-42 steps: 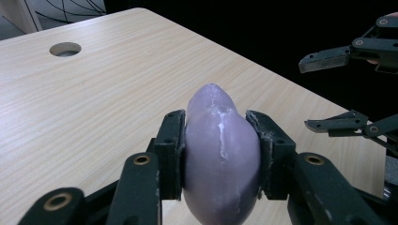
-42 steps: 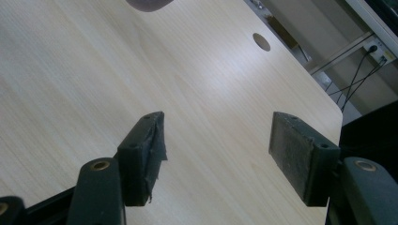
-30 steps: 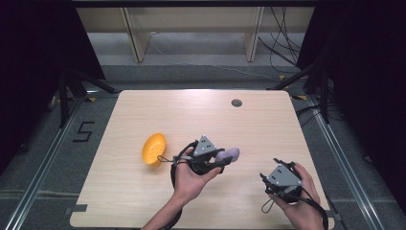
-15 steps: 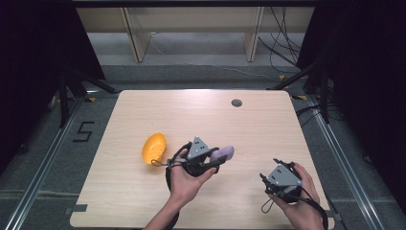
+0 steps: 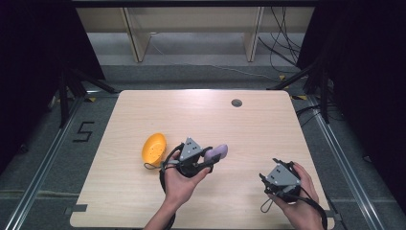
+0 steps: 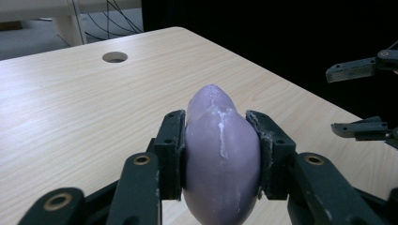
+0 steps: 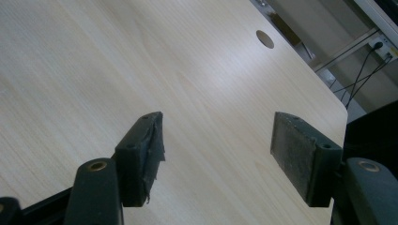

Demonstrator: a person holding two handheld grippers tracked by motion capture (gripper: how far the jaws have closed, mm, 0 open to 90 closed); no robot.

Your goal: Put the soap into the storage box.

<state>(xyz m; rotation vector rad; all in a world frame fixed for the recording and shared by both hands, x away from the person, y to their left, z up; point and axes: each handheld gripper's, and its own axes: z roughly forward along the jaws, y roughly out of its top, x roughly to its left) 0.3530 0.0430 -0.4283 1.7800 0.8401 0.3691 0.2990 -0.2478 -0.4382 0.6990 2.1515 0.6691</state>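
Two grippers are working above the table [image 5: 249,124], and the step in hand seems to be carrying the purple egg-shaped object [image 6: 220,154]. The left gripper [image 6: 219,150] is pinching it firmly from both sides, lifted just beside the orange bowl [image 5: 154,148]. The right gripper [image 7: 216,154] is standing apart with its jaws widely spread, holding nothing. Next, I think, the egg needs lowering gently into the bowl.

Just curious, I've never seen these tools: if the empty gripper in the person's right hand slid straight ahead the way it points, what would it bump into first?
Probably nothing soon: the right gripper has open jaws with bare table between and ahead of them. Farther along lies a round hole near the table's edge, though depth is hard to judge.
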